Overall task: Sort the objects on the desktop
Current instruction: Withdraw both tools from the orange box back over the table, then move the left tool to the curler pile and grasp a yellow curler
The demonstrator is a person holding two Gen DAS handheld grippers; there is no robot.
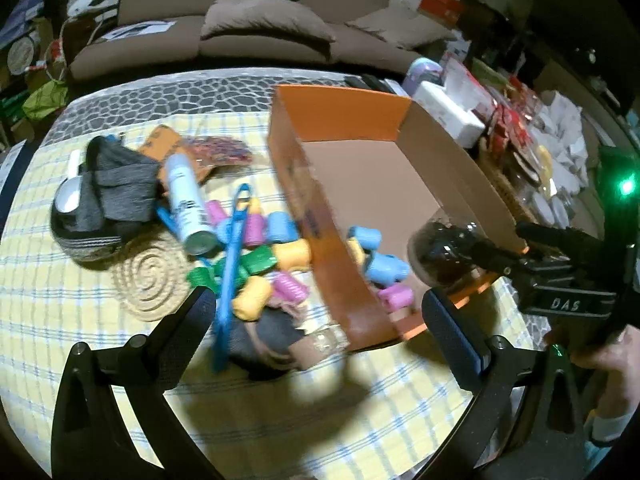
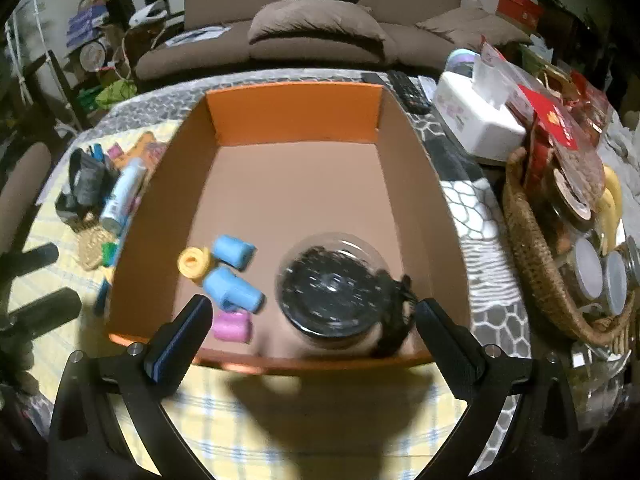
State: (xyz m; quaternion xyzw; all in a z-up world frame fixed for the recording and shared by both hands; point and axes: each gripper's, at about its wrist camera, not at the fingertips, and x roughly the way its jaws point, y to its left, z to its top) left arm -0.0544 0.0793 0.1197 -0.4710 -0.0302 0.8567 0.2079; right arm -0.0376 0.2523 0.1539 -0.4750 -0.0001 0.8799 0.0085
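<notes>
An open orange cardboard box stands on the checked tablecloth; it also shows in the left wrist view. Inside lie a clear round jar of dark contents, two blue rollers, a yellow one and a pink one. My right gripper is open just above the box's near wall, its jaws wide around the jar's near side without touching it. My left gripper is open above a pile of coloured rollers and a blue plastic tool, left of the box.
A white spray can, a dark cloth pouch, a woven coaster and orange packets lie left of the box. A wicker basket of jars and a tissue box crowd the right. A sofa stands behind.
</notes>
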